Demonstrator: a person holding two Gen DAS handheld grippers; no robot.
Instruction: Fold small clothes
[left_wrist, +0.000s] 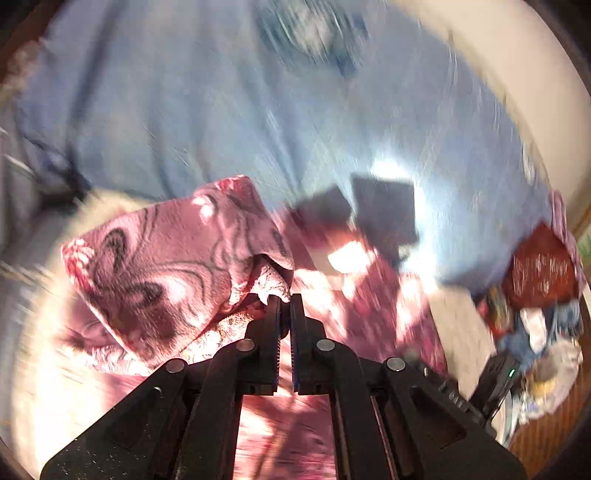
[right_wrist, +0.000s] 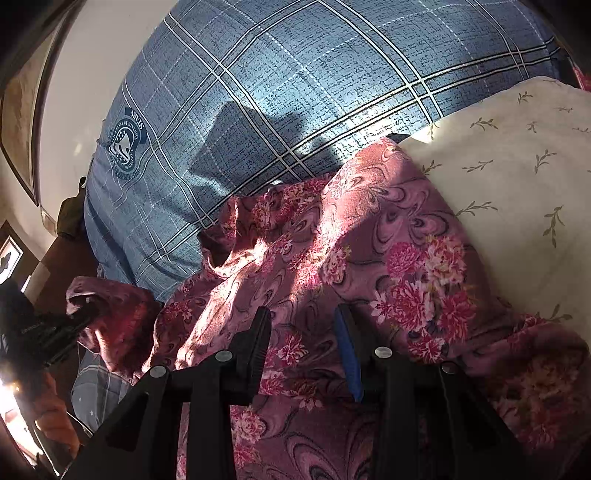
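Note:
A pink floral garment (right_wrist: 369, 240) lies crumpled on the bed, lit by patches of sun. My left gripper (left_wrist: 284, 301) is shut on a fold of this garment (left_wrist: 166, 266) and holds it lifted; the left wrist view is blurred by motion. In the right wrist view the left gripper (right_wrist: 74, 317) shows at the far left edge with a bunched corner of the pink cloth at its tips. My right gripper (right_wrist: 303, 314) hovers low over the garment's middle. Its jaws stand apart, and the cloth lies under them, not pinched.
A blue plaid bedcover (right_wrist: 295, 92) with a crest print spreads behind the garment. A cream leaf-print quilt (right_wrist: 517, 184) lies to the right. A heap of mixed clothes (left_wrist: 543, 280) sits at the bed's right end. A pale wall (right_wrist: 92, 55) stands at the left.

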